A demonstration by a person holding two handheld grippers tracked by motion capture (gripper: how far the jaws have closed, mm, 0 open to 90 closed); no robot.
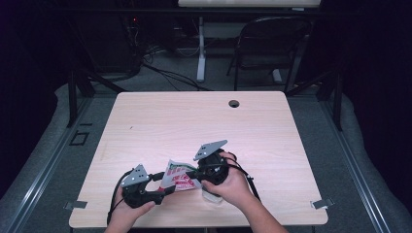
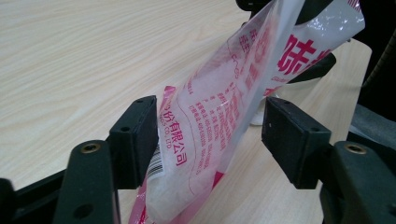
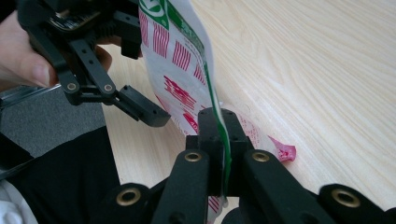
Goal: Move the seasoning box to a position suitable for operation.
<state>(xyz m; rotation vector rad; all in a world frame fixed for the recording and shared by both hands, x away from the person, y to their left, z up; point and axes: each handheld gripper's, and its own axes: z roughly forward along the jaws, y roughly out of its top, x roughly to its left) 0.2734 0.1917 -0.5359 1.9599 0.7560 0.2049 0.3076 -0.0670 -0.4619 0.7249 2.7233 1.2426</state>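
A clear plastic bag [image 1: 179,175] with red and green print, holding white powder, is lifted off the wooden table [image 1: 194,121] near its front edge. My right gripper [image 1: 193,173] is shut on the bag's edge [image 3: 180,60], its jaws [image 3: 218,126] pinched together on the film. My left gripper [image 1: 167,190] is open, with one jaw on each side of the bag's lower part [image 2: 219,116]. Its left pad [image 2: 140,135] sits close against the film and the right pad [image 2: 285,140] stands clear of it. In the right gripper view, a left fingertip [image 3: 144,112] shows beside the bag.
A cable hole [image 1: 234,103] is near the table's far edge. A dark folding chair [image 1: 272,43] and a white desk leg [image 1: 201,48] stand beyond the table. A small pale object [image 1: 211,196] lies under the right hand.
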